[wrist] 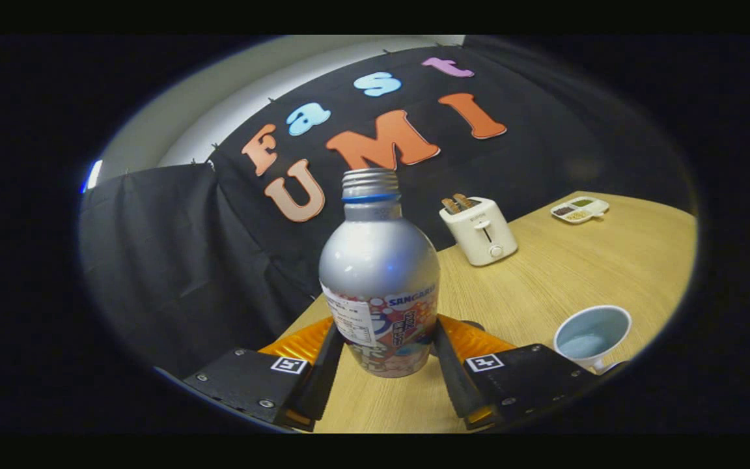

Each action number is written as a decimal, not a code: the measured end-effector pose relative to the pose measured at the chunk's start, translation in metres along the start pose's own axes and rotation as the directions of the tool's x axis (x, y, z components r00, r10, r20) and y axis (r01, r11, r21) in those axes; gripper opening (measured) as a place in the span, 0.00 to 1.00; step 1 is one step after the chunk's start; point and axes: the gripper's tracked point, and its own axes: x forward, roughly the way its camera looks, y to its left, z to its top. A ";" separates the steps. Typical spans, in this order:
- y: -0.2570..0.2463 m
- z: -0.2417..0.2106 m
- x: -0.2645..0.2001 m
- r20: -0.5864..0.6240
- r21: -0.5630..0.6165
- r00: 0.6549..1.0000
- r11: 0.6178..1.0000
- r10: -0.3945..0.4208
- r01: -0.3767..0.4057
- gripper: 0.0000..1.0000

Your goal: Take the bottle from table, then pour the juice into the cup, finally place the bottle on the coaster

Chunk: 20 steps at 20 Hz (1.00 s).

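Firmly, your gripper (381, 355) clenched the silver bottle (379, 280), both fingers (323, 371) pressing its labelled lower sides. You held the uncapped bottle upright between them, and whether it rested on the wooden surface (557, 273) I could not tell. To the right of the fingers stood the pale blue cup (592, 335). Beyond sat a white toaster (479, 229) and a small divided tray (579, 209).

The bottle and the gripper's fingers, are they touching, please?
Touching: the gripper view shows both fingers pressed against the lower sides of the bottle, with no gap.
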 end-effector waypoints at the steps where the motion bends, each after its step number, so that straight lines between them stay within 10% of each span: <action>1: 0.002 0.002 0.003 0.004 -0.018 1.000 1.000 0.000 0.000 0.73; 20: -0.025 -0.016 0.080 0.051 -0.282 0.995 0.955 -0.082 0.093 0.74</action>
